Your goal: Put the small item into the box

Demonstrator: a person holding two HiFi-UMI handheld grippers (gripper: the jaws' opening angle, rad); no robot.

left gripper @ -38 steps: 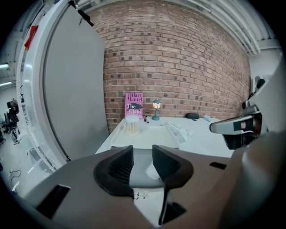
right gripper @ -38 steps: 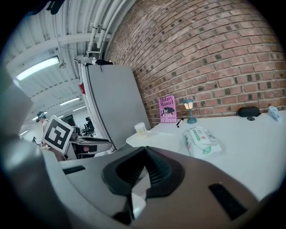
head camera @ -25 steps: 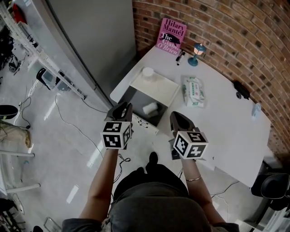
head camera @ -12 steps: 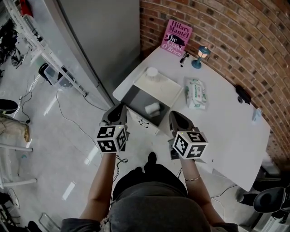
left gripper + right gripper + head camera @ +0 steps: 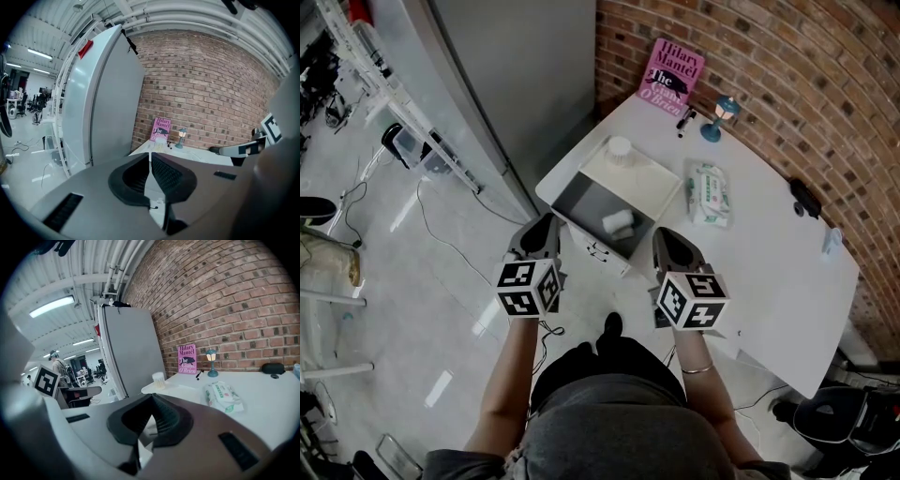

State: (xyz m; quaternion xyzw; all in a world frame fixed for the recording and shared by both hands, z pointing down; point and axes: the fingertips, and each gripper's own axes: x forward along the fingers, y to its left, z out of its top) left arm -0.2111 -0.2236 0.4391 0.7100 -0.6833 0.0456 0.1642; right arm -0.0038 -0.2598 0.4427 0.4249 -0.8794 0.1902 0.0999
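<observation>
Could not make out the small item from either gripper view; found it only from the head view, lying inside the box, just ahead of and between left gripper and right gripper. Held both forward, side by side, forearms outstretched, jaws pressed together, empty.

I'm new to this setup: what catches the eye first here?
The pink book propped against the brick wall at the table's far corner stands out. Nearer, an open box holds a small white item; the left gripper and right gripper hover shut and empty just short of it.
</observation>
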